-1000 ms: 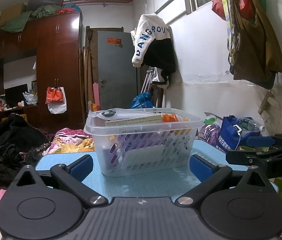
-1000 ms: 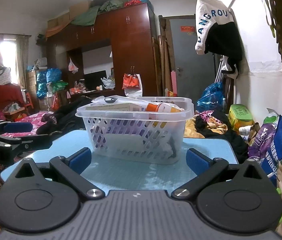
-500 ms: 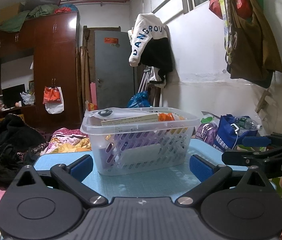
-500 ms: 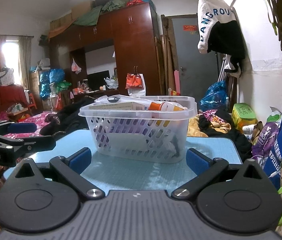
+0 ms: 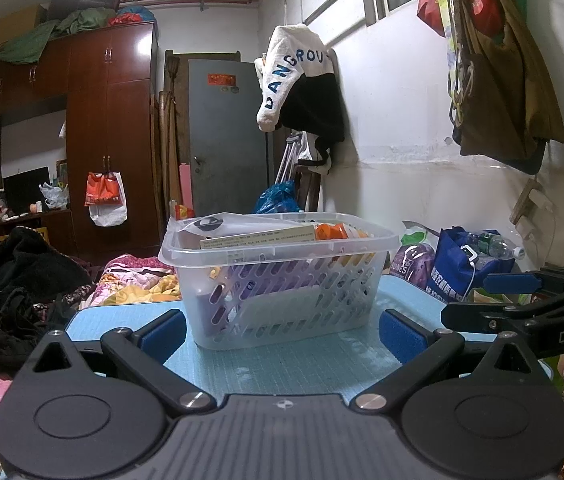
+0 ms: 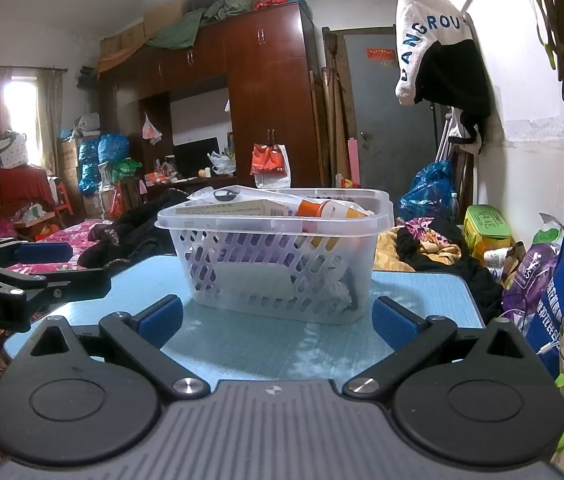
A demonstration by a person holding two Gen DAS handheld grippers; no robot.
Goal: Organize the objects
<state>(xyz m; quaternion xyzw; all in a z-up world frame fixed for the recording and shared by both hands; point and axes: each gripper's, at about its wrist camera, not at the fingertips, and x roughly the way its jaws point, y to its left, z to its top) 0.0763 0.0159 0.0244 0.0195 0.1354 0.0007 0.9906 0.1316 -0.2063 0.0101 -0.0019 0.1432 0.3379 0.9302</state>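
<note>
A clear plastic basket [image 5: 282,280] stands on a light blue table [image 5: 293,364]; it also shows in the right wrist view [image 6: 278,264]. It holds a flat box [image 5: 258,237], an orange-capped bottle [image 6: 321,210], a plastic bag with a black ring [image 5: 208,223] and purple items. My left gripper [image 5: 280,334] is open and empty, just short of the basket. My right gripper [image 6: 278,322] is open and empty, also in front of the basket. Each gripper shows at the edge of the other's view.
A blue bag [image 5: 465,264] and purple packet [image 5: 413,264] sit right of the table. Clothes and bedding [image 5: 22,280] lie to the left. A wardrobe [image 5: 110,132] and grey door [image 5: 226,136] stand behind. A green box [image 6: 485,228] lies on the floor.
Both grippers have drifted slightly; the basket sits a little more centred in each view. Nothing was taken or let go.
</note>
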